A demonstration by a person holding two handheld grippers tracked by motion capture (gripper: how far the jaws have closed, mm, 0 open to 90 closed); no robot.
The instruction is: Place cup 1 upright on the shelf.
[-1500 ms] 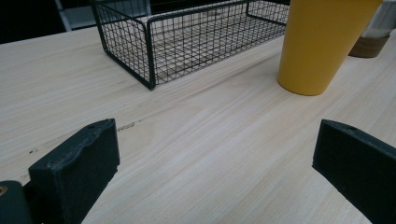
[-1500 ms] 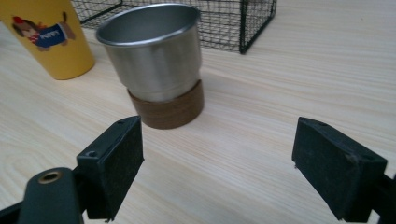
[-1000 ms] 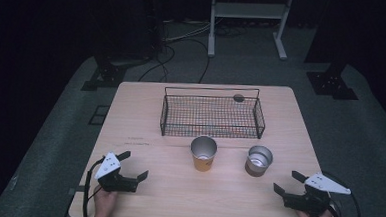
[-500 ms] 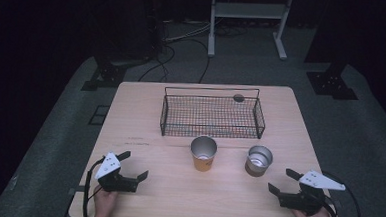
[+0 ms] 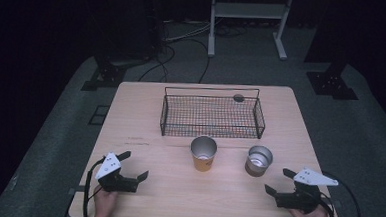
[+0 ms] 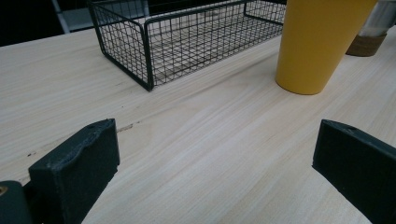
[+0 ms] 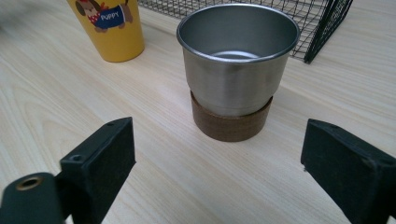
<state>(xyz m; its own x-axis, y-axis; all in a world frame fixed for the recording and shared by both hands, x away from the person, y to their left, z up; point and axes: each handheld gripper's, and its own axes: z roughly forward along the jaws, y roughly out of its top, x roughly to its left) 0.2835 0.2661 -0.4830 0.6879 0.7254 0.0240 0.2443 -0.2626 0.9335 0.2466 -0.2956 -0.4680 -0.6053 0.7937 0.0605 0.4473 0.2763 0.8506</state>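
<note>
Viewing from my station, claws first:
Right claw (image 5: 279,182): released; I read its jaws as having just been opening, with nothing between them, low over the bench near its right front corner.
Right claw aim: my right gripper view looks straight at the steel cup (image 7: 238,70), which is apart from both jaws.
Left claw (image 5: 134,167): released, jaws wide, nothing between them, near the left front of the bench.
Steel cup position: upright on a brown round base (image 7: 231,122), just ahead of my right claw.
Yellow cup (image 5: 203,153): upright, beside the steel cup, apart from it.
Wire basket (image 5: 211,114): behind both cups, mid-bench.
Bench (image 5: 140,116): pale wood.
</note>
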